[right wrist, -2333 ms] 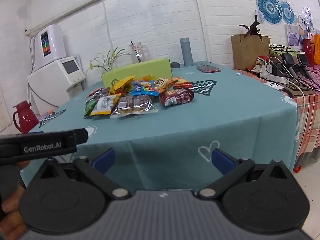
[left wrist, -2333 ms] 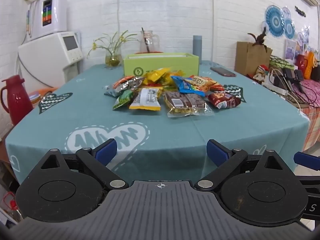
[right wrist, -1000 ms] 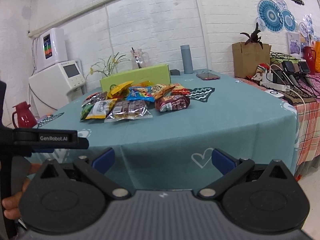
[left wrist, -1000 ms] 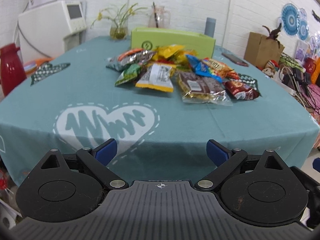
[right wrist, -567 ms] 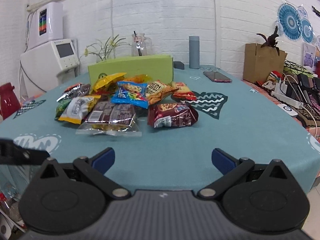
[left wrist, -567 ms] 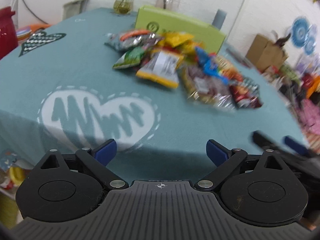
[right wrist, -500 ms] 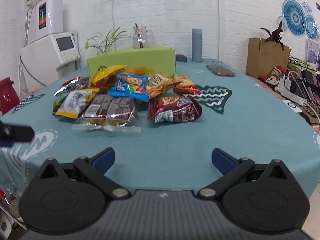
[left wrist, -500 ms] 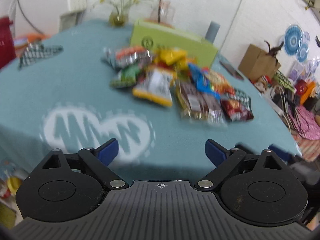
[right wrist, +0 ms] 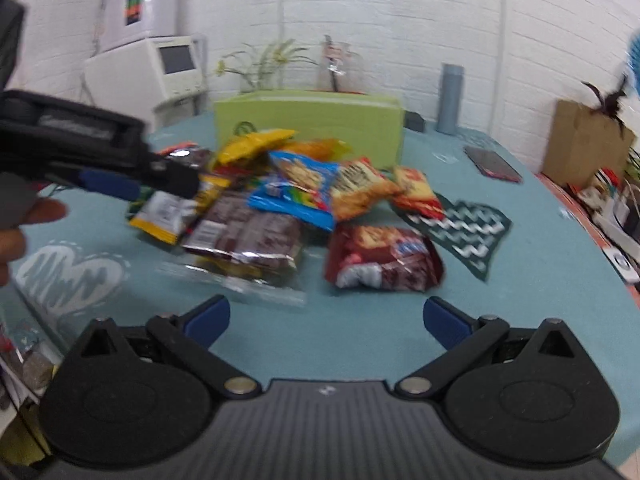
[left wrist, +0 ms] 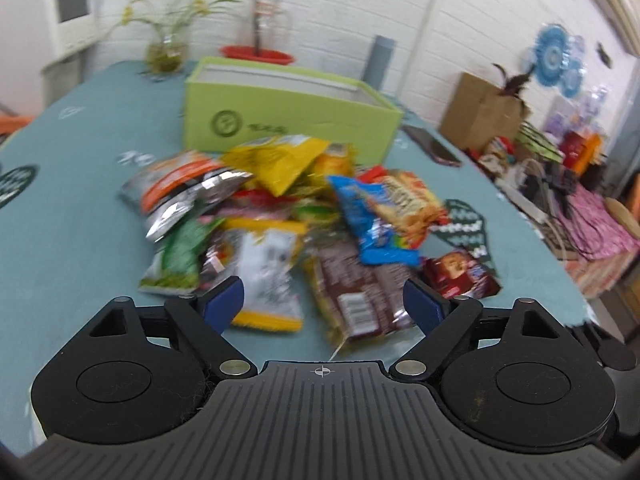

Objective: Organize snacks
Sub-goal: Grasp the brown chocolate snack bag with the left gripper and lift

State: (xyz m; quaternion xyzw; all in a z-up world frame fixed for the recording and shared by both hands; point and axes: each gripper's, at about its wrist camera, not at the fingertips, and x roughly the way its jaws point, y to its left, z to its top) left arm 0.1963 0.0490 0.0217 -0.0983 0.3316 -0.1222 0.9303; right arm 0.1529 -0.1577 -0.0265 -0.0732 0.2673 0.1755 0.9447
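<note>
- My left wrist view looked down into the open top of the green box [left wrist: 292, 116]; the right wrist view gave me only its front wall [right wrist: 308, 128], not the inside.
- The right wrist view alone showed my left tool [right wrist: 116, 176] from the side, reaching in over the left edge of the snack pile [right wrist: 288, 208], with my fingers [right wrist: 32, 216] behind it.
- The snack pile [left wrist: 304, 224] lay on the teal table [left wrist: 80, 216], just in front of the green box.
- The brown packet [left wrist: 356, 292] ran lengthwise toward my left tool, barcode end nearest; the yellow-edged white packet [left wrist: 268, 276] lay beside it, roughly parallel.
- The red packet [right wrist: 384, 260] lay broadside to my right tool [right wrist: 326, 322], long axis across the view.
- Left tool [left wrist: 322, 300]: fingers wide apart, empty, low over the near end of the pile.
- Right tool: fingers wide apart, empty, level and short of the red packet.
</note>
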